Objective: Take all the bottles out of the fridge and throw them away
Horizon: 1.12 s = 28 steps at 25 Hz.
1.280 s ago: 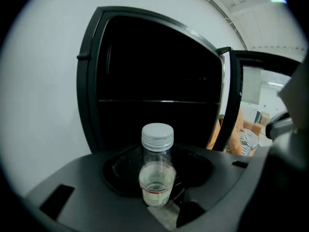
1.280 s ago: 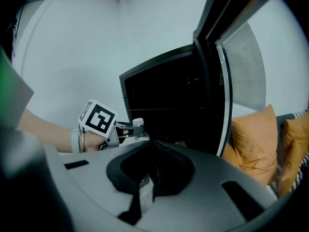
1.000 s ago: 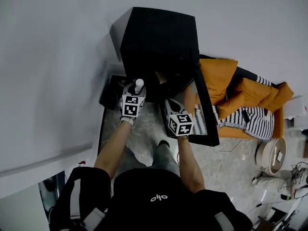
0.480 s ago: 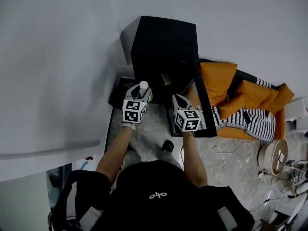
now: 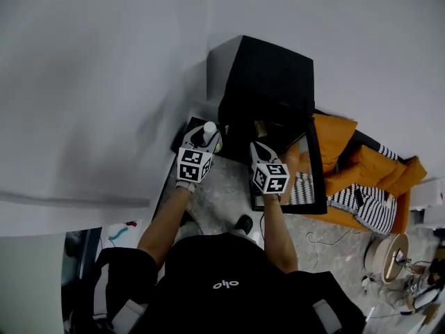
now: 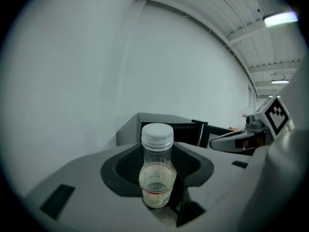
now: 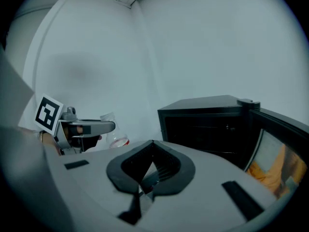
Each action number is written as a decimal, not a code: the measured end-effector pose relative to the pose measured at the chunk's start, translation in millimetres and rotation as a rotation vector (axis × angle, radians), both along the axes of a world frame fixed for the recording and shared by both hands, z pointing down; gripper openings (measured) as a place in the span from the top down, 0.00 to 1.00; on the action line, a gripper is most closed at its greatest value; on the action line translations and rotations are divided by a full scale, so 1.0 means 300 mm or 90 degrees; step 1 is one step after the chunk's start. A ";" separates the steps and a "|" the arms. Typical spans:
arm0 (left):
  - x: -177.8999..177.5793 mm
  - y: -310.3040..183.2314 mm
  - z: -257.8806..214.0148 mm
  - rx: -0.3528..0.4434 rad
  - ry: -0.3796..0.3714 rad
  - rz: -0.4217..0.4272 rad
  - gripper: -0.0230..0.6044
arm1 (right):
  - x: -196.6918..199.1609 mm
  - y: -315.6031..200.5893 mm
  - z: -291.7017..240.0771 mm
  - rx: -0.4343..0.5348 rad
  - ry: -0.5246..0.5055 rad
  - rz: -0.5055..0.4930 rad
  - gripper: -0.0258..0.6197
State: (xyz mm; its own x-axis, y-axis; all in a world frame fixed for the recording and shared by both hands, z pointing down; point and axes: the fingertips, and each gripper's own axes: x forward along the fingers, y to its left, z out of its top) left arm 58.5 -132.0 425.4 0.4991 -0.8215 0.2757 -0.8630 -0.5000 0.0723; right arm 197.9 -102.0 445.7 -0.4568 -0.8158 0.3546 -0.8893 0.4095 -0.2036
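Observation:
My left gripper (image 5: 206,138) is shut on a small clear bottle (image 5: 209,128) with a white cap, held upright. In the left gripper view the bottle (image 6: 156,175) stands between the jaws, showing a little liquid and a red band. My right gripper (image 5: 260,152) is shut with nothing in it, and its jaws (image 7: 152,145) meet at the tips. Ahead stands the black mini fridge (image 5: 268,82) with its door (image 5: 316,186) swung open to the right. The fridge's inside (image 7: 207,129) is dark, so I cannot tell what it holds.
An orange sofa (image 5: 365,165) with a striped throw stands right of the fridge door. A black tray (image 5: 181,138) lies on the floor at the fridge's left. The white wall (image 5: 104,82) runs along the left. Cables and a round object (image 5: 386,256) lie at lower right.
Both grippers have risen and drawn back from the fridge opening. The left one still holds the bottle; the right one stays shut and empty.

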 end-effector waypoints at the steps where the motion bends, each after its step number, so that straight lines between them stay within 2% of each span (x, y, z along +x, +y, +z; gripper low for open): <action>1: -0.057 -0.003 -0.001 0.000 0.000 -0.011 0.68 | -0.057 -0.013 -0.003 0.001 0.001 -0.013 0.95; 7: -0.412 0.015 0.020 -0.003 -0.002 -0.069 0.68 | -0.432 -0.053 0.005 0.006 0.001 -0.086 0.95; 12: -0.608 0.025 0.046 -0.008 -0.001 -0.082 0.68 | -0.649 -0.064 0.025 0.002 0.006 -0.108 0.95; 20: -0.724 0.034 0.104 -0.024 0.007 -0.064 0.68 | -0.759 -0.079 0.065 -0.010 0.022 -0.091 0.95; 28: -0.718 -0.028 0.202 -0.057 0.014 -0.077 0.68 | -0.780 -0.193 0.144 -0.040 0.028 -0.128 0.95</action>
